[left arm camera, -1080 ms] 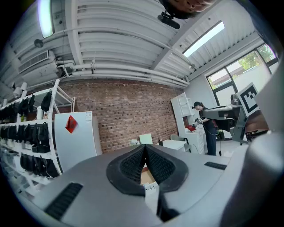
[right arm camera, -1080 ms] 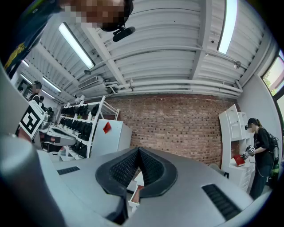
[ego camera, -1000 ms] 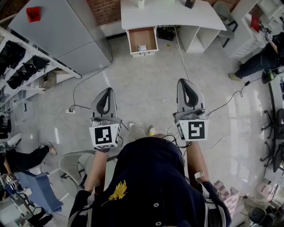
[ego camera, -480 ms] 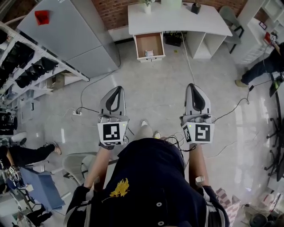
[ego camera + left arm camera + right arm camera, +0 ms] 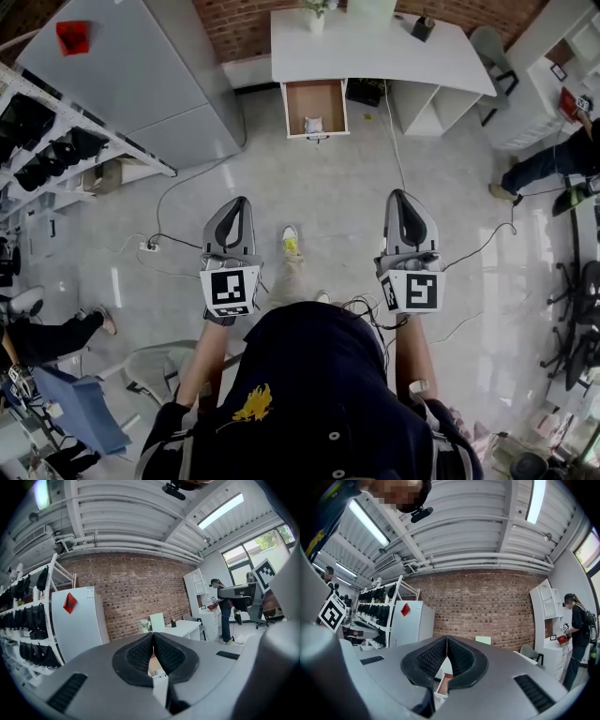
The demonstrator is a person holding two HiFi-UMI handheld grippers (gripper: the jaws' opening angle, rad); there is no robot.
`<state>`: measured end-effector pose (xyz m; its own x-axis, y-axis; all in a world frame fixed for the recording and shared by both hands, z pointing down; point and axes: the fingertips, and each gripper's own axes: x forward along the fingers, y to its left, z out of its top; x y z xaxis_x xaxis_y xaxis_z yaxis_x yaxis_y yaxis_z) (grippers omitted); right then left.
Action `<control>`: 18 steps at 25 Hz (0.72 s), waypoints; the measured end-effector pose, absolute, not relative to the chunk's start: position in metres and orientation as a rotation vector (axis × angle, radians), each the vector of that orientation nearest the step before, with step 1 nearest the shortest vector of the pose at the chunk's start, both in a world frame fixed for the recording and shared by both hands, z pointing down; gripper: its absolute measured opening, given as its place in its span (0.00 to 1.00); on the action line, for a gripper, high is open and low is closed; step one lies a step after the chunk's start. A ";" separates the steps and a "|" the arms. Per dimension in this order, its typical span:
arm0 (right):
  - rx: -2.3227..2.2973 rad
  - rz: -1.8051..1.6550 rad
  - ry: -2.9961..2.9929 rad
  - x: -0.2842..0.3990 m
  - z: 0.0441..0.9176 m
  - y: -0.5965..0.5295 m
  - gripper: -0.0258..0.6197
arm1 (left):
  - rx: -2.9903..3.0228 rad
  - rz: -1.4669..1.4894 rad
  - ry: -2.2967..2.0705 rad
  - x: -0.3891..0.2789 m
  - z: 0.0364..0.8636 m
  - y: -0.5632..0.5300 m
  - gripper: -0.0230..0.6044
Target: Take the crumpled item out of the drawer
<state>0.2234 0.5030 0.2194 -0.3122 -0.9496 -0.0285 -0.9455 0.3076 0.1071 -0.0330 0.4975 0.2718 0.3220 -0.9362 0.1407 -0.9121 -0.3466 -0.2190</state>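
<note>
An open wooden drawer (image 5: 316, 109) juts from the white desk (image 5: 375, 52) at the top of the head view. A small pale crumpled item (image 5: 314, 124) lies inside it near the front. My left gripper (image 5: 234, 204) and right gripper (image 5: 404, 198) are held over the floor, well short of the drawer, both shut with nothing between the jaws. In the left gripper view the left gripper (image 5: 153, 635) has its pads together, with the drawer (image 5: 154, 666) partly hidden behind them. The right gripper (image 5: 446, 638) is likewise shut, and the drawer (image 5: 443, 683) shows below its pads.
A grey cabinet (image 5: 141, 80) stands left of the desk, with a rack of dark items (image 5: 47, 141) further left. Cables (image 5: 178, 187) trail over the tiled floor. White shelving (image 5: 525, 75) and a person (image 5: 553, 155) are at the right. A seated person's leg (image 5: 56, 333) is at lower left.
The view has shifted as the person walks: a foot has stepped forward between the grippers, and both grippers sit lower in the head view. Both jaws stay shut.
</note>
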 end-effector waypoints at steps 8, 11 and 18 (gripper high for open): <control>1.831 -0.142 -2.469 0.183 0.202 0.367 0.44 | -2.498 -0.331 1.727 -0.082 0.261 0.360 0.07; 1.827 -0.096 -2.463 0.156 0.208 0.321 0.58 | -2.512 -0.309 1.730 -0.116 0.266 0.310 0.07; 1.878 -0.042 -2.334 0.142 0.213 0.267 0.71 | -2.577 -0.253 1.700 -0.143 0.283 0.230 0.07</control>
